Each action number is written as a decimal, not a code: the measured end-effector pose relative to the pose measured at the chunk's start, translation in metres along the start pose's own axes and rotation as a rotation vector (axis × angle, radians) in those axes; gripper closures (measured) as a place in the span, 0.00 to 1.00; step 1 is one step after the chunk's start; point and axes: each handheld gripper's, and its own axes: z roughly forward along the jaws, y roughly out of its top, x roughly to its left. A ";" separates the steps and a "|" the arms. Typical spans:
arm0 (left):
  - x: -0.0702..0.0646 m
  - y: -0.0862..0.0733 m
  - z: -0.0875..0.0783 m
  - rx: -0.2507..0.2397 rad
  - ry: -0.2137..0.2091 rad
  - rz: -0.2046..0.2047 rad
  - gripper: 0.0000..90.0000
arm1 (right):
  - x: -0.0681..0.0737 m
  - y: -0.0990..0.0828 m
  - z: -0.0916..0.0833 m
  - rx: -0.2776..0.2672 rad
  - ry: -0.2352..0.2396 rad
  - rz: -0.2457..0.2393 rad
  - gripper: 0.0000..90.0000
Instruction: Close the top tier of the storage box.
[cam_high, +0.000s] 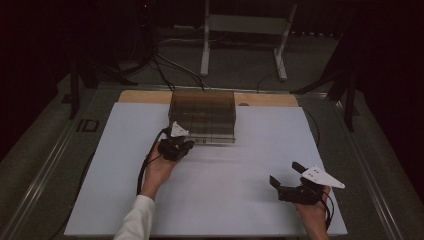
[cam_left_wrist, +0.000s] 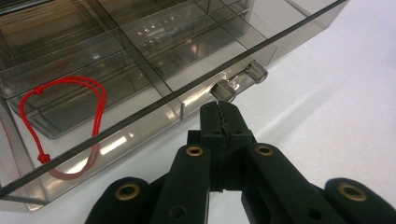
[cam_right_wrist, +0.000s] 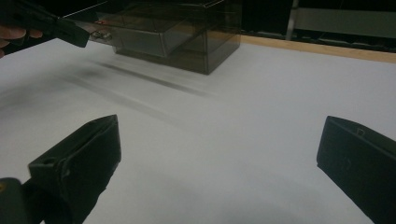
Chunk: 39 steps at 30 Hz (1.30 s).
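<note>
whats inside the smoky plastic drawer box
A red cord loop lies in the pulled-out drawer of the smoky plastic box. The neighbouring compartments look bare. Dark walls and glare hide the rest of the box's inside.

Smoky clear drawer (cam_left_wrist: 140, 60), pulled open.

Drawer box (cam_high: 202, 114) blocks far centre; white board (cam_high: 240, 200) open before it
</note>
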 end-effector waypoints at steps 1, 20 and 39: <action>0.000 0.000 0.000 0.000 0.002 0.000 1.00 | 0.000 0.000 0.000 -0.001 0.000 0.000 0.00; 0.001 -0.001 0.007 0.006 0.014 -0.003 1.00 | 0.000 0.000 0.000 0.000 0.000 0.000 0.00; 0.001 0.003 0.010 0.009 0.017 -0.002 1.00 | 0.000 0.000 0.000 0.000 -0.001 0.000 0.00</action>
